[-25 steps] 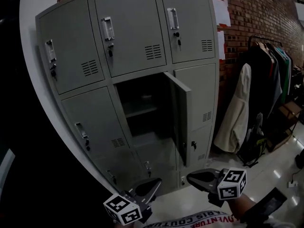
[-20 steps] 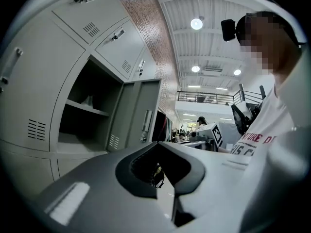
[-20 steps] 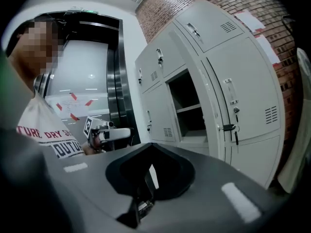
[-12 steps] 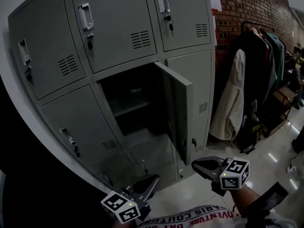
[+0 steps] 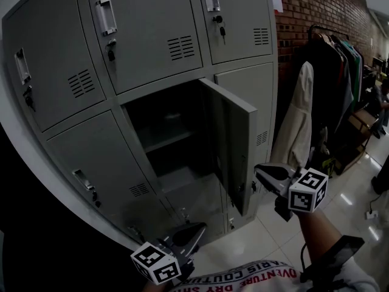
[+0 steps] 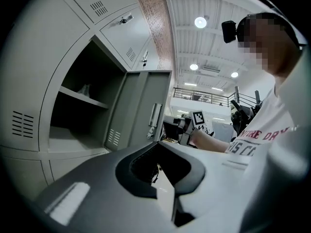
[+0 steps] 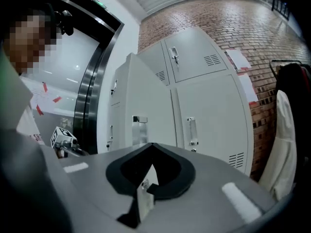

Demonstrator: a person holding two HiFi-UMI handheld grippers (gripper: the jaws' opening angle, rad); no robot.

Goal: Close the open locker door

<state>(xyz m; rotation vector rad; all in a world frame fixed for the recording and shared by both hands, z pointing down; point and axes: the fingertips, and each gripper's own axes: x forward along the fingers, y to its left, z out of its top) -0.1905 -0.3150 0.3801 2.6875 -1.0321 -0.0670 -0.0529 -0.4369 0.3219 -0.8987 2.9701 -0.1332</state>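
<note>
The locker bank (image 5: pixel 152 35) is smooth, matt, grey-painted sheet metal, and so is the open locker door (image 5: pixel 242 139). The pull handles (image 5: pixel 105 16) look like bright polished metal. The wall (image 5: pixel 316 5) is rough red brick and the floor (image 5: pixel 255 236) is glossy pale tile. A cream coat (image 5: pixel 295 132) is soft cloth. The left gripper (image 5: pixel 196 230) and right gripper (image 5: pixel 260 171) have smooth, matt grey plastic shells.

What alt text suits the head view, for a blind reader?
A grey locker bank has one middle door swung open. The right gripper hovers near that door's edge; the left gripper hangs low. Coats hang beside.
</note>
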